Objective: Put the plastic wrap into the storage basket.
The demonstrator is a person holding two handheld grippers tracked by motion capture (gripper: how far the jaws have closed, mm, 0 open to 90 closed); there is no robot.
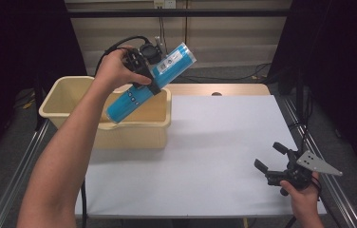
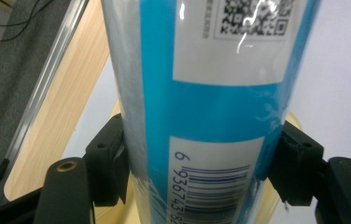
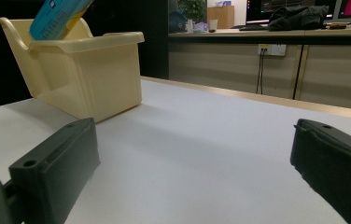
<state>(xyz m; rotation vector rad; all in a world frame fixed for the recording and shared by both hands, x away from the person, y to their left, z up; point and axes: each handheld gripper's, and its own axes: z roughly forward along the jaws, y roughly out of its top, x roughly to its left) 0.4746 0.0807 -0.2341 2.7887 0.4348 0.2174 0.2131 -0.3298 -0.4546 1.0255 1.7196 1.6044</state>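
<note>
- The left gripper holds a long blue tube up in the air, tilted, over the cream plastic bin.
- The low end of the tube points down into the bin. The top end sticks up and away from the person.
- In the left gripper view, the two black jaws press on both sides of the tube, close to the barcode. They are clamped tight on it.
- The tube is wrapped in shiny plastic, so it looks slippery. It could slide down through the jaws.
- It looks round and stiff, and I think it is quite light, since one gripper holds it up.
- The middle of the tube seems the best place to grab, so neither end tips down.
- The right gripper rests low near the white table edge. Its jaws are spread wide with nothing between them.
</note>
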